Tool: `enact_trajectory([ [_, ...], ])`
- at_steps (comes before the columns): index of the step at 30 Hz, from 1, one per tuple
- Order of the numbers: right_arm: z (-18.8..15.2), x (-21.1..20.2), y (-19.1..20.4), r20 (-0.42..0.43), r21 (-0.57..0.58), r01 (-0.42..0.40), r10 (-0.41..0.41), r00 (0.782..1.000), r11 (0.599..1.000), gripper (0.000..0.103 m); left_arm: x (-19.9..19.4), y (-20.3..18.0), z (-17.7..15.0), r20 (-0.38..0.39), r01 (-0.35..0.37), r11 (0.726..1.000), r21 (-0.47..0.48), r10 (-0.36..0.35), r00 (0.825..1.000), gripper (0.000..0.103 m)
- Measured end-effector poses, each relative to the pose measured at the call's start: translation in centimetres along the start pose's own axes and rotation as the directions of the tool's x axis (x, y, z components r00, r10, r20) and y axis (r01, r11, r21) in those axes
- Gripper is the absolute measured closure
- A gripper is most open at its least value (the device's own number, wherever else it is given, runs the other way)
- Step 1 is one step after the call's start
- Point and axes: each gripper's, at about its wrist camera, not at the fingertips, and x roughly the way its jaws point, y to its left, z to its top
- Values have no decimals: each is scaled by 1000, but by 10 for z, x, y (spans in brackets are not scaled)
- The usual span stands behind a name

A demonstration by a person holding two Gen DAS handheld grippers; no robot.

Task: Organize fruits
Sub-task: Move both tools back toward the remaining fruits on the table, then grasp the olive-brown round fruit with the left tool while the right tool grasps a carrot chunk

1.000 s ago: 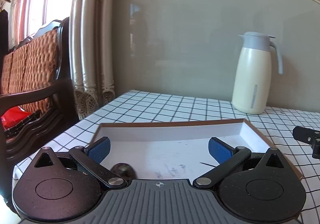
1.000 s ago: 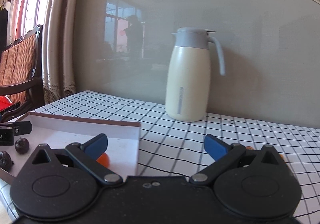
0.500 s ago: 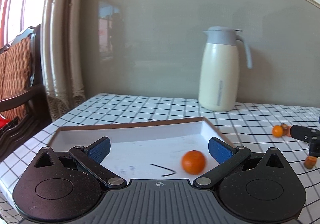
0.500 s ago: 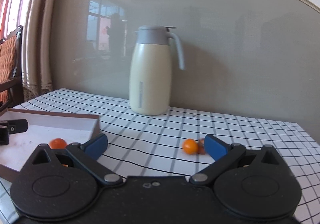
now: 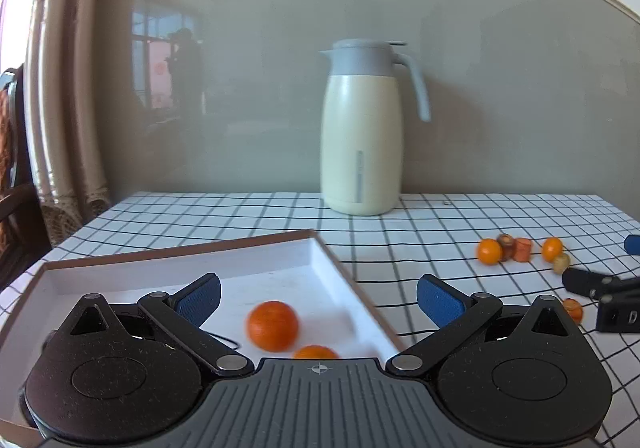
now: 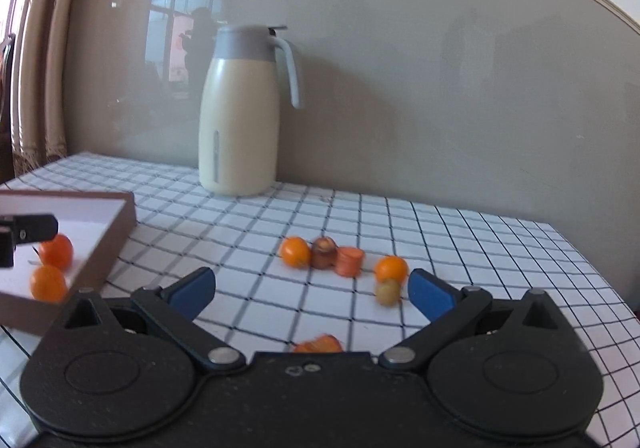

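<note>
A white tray with a brown rim (image 5: 332, 252) (image 6: 116, 224) sits on the checked tablecloth at the left. Two small oranges (image 5: 273, 325) (image 5: 316, 352) lie in it; they also show in the right wrist view (image 6: 56, 251) (image 6: 48, 283). My left gripper (image 5: 318, 298) is open and empty over the tray's right corner. On the cloth lie an orange (image 6: 295, 251), a brown fruit (image 6: 323, 252), a carrot slice (image 6: 350, 261), another orange (image 6: 391, 268), a small yellowish fruit (image 6: 387, 291) and an orange piece (image 6: 320, 344). My right gripper (image 6: 311, 292) is open and empty, just short of them.
A cream thermos jug with a grey lid (image 5: 362, 128) (image 6: 240, 112) stands at the back of the table by the grey wall. Curtains and a wooden chair (image 5: 16, 184) are at the left. The table's right edge (image 6: 592, 272) is near the loose fruit.
Both grippers have swung to the right. The jug and tray have slid left in both views, and the loose fruit on the cloth has come into view. Both grippers stay open.
</note>
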Motion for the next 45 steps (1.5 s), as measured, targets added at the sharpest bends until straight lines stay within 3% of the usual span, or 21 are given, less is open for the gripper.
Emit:
enact_trajectory([
  [9,-24,22,-14,-117,10,35,-34,993,999,6,4,-26,-4,-13,35,999,32,-35,999,0],
  [18,-24,44,-9,-199,-46,73,-80,977,996,8,12,-40,-5,-32,56,997,59,-55,998,0],
  [35,-38,34,-96,-225,53,240,-223,948,969,10,31,-99,-5,-56,162,979,128,-156,986,0],
  [45,-48,21,-135,-239,83,293,-267,934,952,21,48,-144,-4,-80,243,957,156,-233,969,0],
])
